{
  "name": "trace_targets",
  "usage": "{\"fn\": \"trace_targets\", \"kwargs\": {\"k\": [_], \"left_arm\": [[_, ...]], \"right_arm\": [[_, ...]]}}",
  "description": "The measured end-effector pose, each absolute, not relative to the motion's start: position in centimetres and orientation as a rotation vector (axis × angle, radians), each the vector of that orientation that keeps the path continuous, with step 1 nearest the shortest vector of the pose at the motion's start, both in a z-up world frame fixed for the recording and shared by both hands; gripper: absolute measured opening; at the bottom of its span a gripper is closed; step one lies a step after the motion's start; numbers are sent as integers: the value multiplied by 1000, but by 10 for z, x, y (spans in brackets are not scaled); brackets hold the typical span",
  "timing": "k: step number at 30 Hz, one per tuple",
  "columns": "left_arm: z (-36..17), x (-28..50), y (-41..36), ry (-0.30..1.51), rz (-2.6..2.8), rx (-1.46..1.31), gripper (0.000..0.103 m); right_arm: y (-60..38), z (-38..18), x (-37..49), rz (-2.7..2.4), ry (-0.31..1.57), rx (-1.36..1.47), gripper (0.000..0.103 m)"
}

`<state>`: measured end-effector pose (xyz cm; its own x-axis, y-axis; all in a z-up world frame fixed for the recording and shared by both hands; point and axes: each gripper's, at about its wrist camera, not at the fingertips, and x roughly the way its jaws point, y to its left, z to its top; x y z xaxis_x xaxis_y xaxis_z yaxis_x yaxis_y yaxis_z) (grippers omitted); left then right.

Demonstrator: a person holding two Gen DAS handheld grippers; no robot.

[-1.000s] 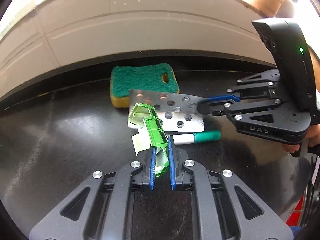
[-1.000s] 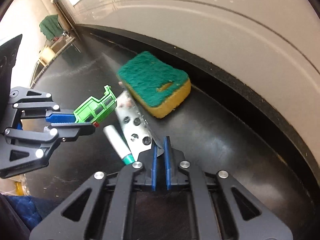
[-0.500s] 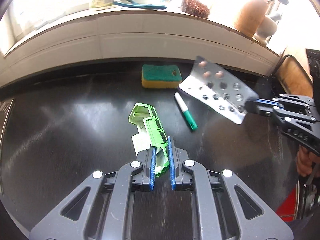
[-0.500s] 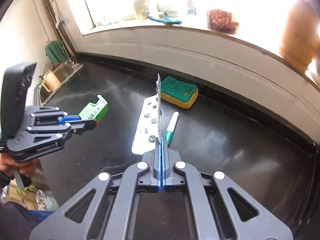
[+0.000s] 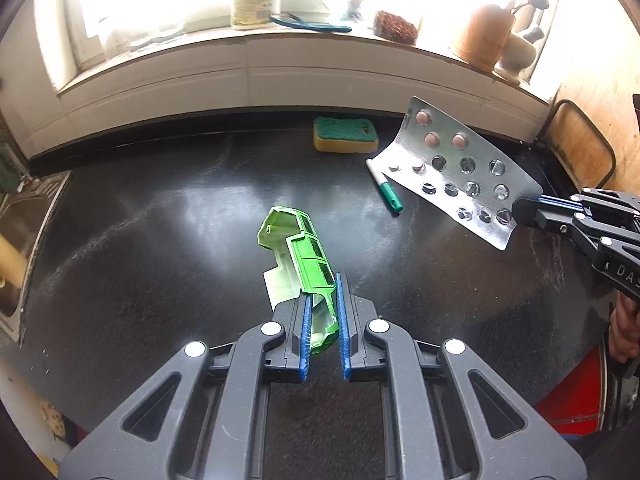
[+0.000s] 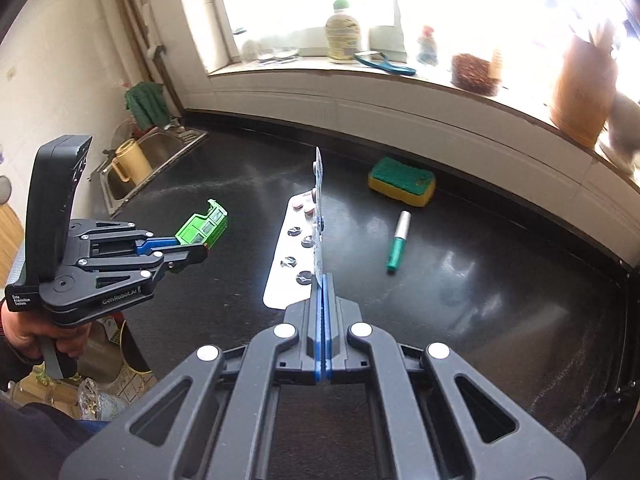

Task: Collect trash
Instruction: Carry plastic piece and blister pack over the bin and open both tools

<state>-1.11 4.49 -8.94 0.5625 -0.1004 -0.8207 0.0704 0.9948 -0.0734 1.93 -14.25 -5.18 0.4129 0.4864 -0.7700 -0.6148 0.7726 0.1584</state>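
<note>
A green plastic toy-car shell (image 5: pixel 298 248) hangs above the black counter (image 5: pixel 160 220), with my left gripper (image 5: pixel 323 292) shut on its near end. My right gripper (image 6: pixel 323 280) is shut on the edge of a silver pill blister pack (image 6: pixel 294 252), held edge-up in the air. In the left wrist view the blister pack (image 5: pixel 460 176) juts in from the right gripper (image 5: pixel 524 210) at the right. The right wrist view shows the left gripper (image 6: pixel 196 248) and the green shell (image 6: pixel 202 228) at the left, a hand on its handle.
A green-and-yellow sponge (image 5: pixel 346 134) and a green-capped marker (image 5: pixel 386 190) lie on the counter near the back wall. A sink (image 6: pixel 160 148) with a yellow jug (image 6: pixel 128 162) is at the far left. A bottle (image 5: pixel 254 4) and a brown jar (image 5: pixel 484 36) stand on the sill.
Both grippers have risen and pulled back from the counter. The blister pack came up off the marker in the right gripper. The green shell rose with the left. Sponge and marker stayed.
</note>
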Motion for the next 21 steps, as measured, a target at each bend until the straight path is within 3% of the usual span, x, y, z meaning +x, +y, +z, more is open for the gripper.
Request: {"fn": "trace_targets", "kwargs": {"k": [11,21], "left_arm": [[-75,-125,162,936,262,-163,11],[-156,-266,275,1032,583,-419,11]], "right_arm": [[27,-57,-38,1094,929,-279,2],[188,-131,-130,1390,1126,-506,2]]}}
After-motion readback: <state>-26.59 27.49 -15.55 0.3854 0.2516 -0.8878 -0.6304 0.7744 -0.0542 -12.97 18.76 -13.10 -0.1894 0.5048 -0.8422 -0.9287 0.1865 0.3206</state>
